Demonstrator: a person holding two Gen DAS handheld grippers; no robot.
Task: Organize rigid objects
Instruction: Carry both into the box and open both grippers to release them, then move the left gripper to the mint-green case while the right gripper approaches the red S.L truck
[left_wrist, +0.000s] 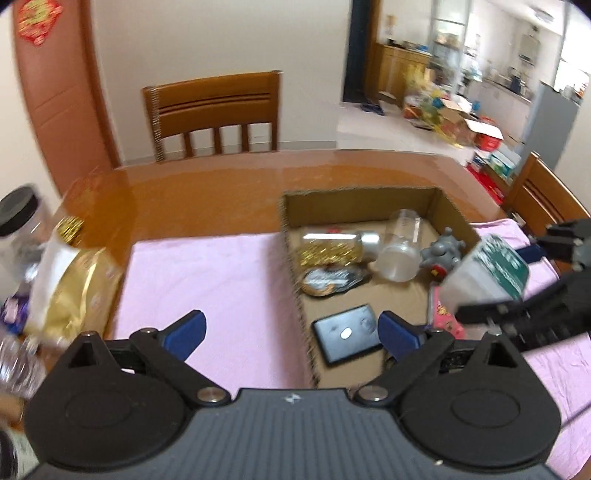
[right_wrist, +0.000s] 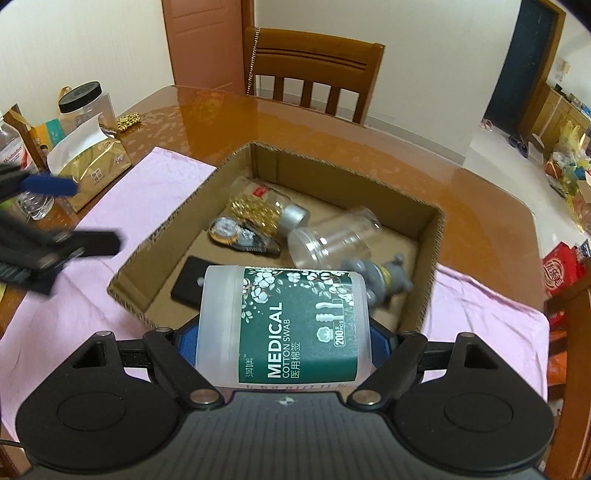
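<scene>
The right gripper (right_wrist: 284, 332) is clamping a swab tub (right_wrist: 284, 325), a translucent cylinder with a green "MEDICAL COTTON SWAB" label, lying sideways between the blue pads and hanging over the near edge of the box (right_wrist: 430, 266). In the left wrist view the same tub (left_wrist: 487, 273) is showing at the box's right side, pinched by the right gripper (left_wrist: 517, 280).

The left gripper (left_wrist: 291, 328) is standing wide apart with nothing between its blue pads (left_wrist: 190, 328); one finger is hovering over the pink cloth (left_wrist: 207, 273), the other over the box's near left corner, above a black case (left_wrist: 347, 338).

The cardboard box is sitting on the cloth on a glossy wooden table (right_wrist: 332, 133). Inside it are lying a jar of gold beads (right_wrist: 266, 208) on its side, a clear empty jar (right_wrist: 332, 240) also on its side, a watch (right_wrist: 240, 236), the black case (right_wrist: 192, 284) and a grey toy figure (right_wrist: 384, 278); the tub is hiding part of the case and the toy. The clear jar and toy are crowding the space just beyond the tub.

To the left, off the cloth, are standing a gold bag (right_wrist: 92, 166), a black-lidded jar (right_wrist: 85, 107) and a gold bead heap (right_wrist: 128, 121). A chair (right_wrist: 314, 70) is facing the table's far side
</scene>
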